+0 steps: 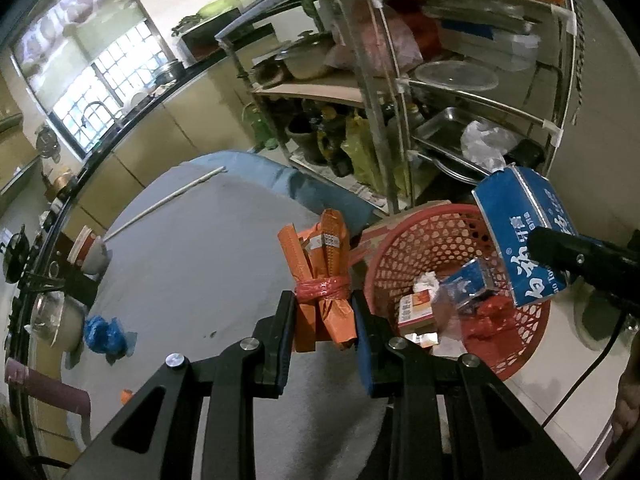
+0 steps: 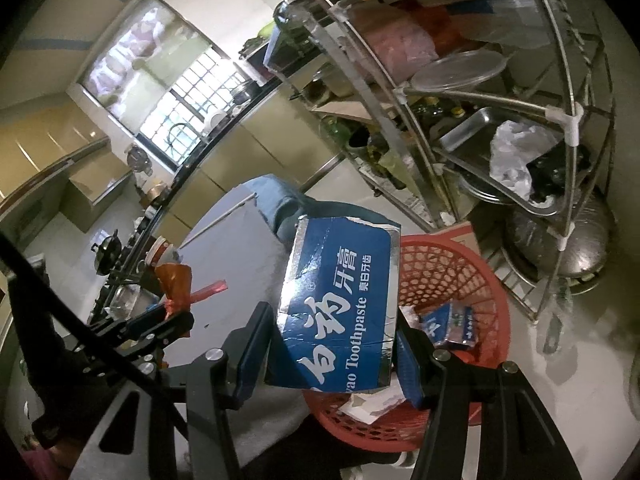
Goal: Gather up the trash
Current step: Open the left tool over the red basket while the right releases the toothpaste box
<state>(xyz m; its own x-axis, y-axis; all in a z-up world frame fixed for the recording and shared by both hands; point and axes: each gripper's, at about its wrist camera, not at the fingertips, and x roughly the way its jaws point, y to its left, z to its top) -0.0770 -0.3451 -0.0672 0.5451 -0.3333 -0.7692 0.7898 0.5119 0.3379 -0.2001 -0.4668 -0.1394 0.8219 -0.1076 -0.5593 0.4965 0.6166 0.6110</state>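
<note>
- Holding: our left gripper (image 1: 324,320) is clamped on an orange bundle (image 1: 322,276) tied with red plastic, above the grey table (image 1: 200,260), at 9 o'clock from the red basket (image 1: 516,344).
- Our right gripper (image 2: 330,344) pinches a blue toothpaste box (image 2: 340,308) over the basket (image 2: 452,276).
- Basket contents: small cartons (image 1: 416,312), crumpled tissue (image 1: 426,280).
- Still on the table, at 8 o'clock: a blue wad (image 1: 106,334); at 11 o'clock, a white stick (image 1: 164,204).
- Risk, as we judge it: the tall box may tip off the rim if released off-centre; the bundle's loose end may snag the mesh.
</note>
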